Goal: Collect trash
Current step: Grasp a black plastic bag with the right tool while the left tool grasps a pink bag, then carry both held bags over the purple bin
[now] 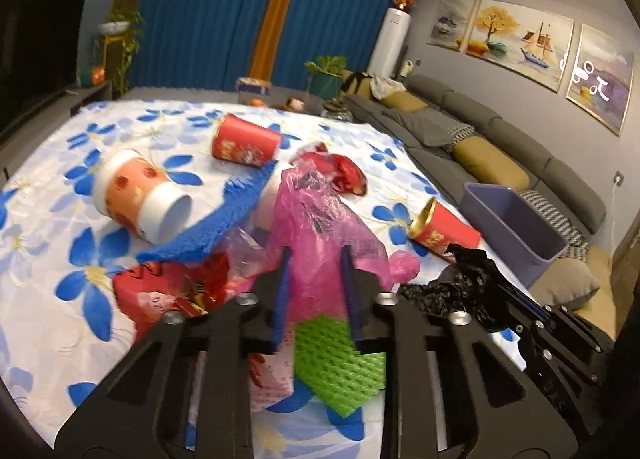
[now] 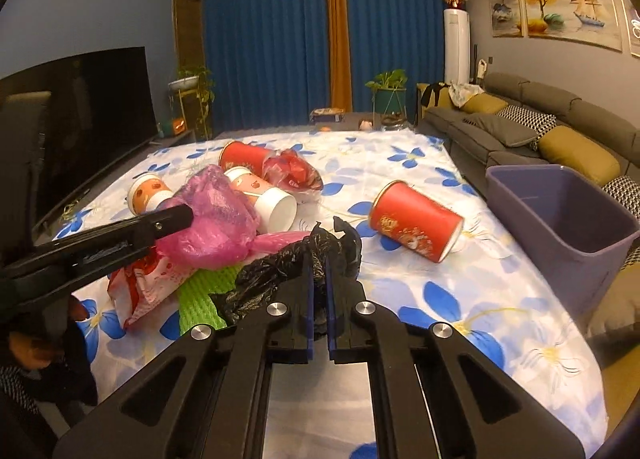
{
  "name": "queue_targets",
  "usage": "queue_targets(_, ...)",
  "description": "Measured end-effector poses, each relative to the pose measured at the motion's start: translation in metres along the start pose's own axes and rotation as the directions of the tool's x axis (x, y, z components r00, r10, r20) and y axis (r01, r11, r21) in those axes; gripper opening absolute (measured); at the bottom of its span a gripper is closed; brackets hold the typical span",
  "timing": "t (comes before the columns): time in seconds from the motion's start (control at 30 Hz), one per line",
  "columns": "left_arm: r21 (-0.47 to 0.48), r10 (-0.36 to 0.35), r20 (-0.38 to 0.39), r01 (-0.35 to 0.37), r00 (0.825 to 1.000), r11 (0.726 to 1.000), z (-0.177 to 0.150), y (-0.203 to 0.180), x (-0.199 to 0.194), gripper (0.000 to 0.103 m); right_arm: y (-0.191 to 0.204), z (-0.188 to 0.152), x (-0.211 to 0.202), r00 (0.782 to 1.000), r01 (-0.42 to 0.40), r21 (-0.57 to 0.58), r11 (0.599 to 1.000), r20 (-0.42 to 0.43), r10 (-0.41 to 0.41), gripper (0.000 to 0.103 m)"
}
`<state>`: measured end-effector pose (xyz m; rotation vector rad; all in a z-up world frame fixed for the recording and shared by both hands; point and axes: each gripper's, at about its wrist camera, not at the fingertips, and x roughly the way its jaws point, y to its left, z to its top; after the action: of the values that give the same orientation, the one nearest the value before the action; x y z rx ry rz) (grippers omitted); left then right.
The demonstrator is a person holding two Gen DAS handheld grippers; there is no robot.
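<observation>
Trash lies heaped on a flower-print sheet [image 2: 460,299]. My left gripper [image 1: 316,259] is shut on a pink plastic bag [image 1: 320,215], which bulges up between its blue pads. The right wrist view shows that bag [image 2: 216,215] at the left gripper's tip [image 2: 184,215]. My right gripper [image 2: 319,259] is shut on a crumpled black plastic bag [image 2: 280,263], its jaws nearly together. The black bag [image 1: 460,283] lies just right of the pink one. A purple bin [image 2: 576,255] stands at the sheet's right edge.
Two red paper cups [image 2: 416,225] [image 1: 246,143] lie on their sides, as do orange-and-white cups [image 1: 140,195] [image 2: 264,199]. Blue foam netting [image 1: 224,219], green foam netting [image 1: 336,363] and red wrappers [image 1: 172,291] surround the pink bag. A sofa [image 2: 540,131] runs along the right, a TV [image 2: 80,119] along the left.
</observation>
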<state>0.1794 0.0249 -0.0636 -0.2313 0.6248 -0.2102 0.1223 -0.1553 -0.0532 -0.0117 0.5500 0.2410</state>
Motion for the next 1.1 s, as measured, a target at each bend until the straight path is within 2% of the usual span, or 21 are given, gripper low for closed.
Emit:
queue_targets(0.07,-0.003,-0.014,-0.006,0.014,1.0,1.0,0.0,-0.001,0.002,0.003,-0.002,-0.001,-0.006,1.0,0.008,-0.001,1.0,0.012,-0.008,0.006)
queue_targets(0.2,0.002,-0.02,0.018,0.02,1.0,1.0,0.002,-0.005,-0.006,0.001,-0.011,0.0,-0.017,0.999,0.016,0.017,1.0,0.03,-0.017,0.006)
queue_targets(0.3,-0.012,-0.069,0.069,0.069,0.995,0.998,0.01,-0.009,-0.03,0.001,-0.018,0.002,-0.026,0.998,0.024,0.024,0.999,0.052,-0.025,0.006)
queue_targets(0.4,-0.022,-0.132,0.145,0.137,0.98,0.99,0.025,-0.014,-0.062,0.001,-0.027,0.005,-0.038,0.996,0.034,0.031,0.999,0.079,-0.037,0.006)
queue_targets(0.47,0.004,-0.139,0.201,0.141,0.97,0.99,0.035,-0.021,-0.081,0.001,-0.031,0.008,-0.044,0.994,0.042,0.036,0.998,0.1,-0.045,0.006)
queue_targets(0.57,0.029,-0.158,0.243,0.156,0.957,0.987,0.047,-0.029,-0.099,0.001,-0.038,0.016,-0.054,0.989,0.051,0.043,0.998,0.133,-0.056,0.006)
queue_targets(0.83,0.075,-0.166,0.281,0.151,0.945,0.986,0.065,-0.049,-0.109,0.001,-0.059,0.038,-0.076,0.97,0.092,0.055,0.994,0.22,-0.102,0.006)
queue_targets(1.0,0.126,-0.189,0.27,0.159,0.944,0.979,0.068,-0.075,-0.097,0.001,-0.08,0.049,-0.081,0.957,0.137,0.075,0.988,0.247,-0.152,0.006)
queue_targets(1.1,0.163,-0.225,0.251,0.188,0.941,0.969,0.072,-0.1,-0.082,0.001,-0.099,0.055,-0.081,0.947,0.175,0.101,0.979,0.255,-0.196,0.006)
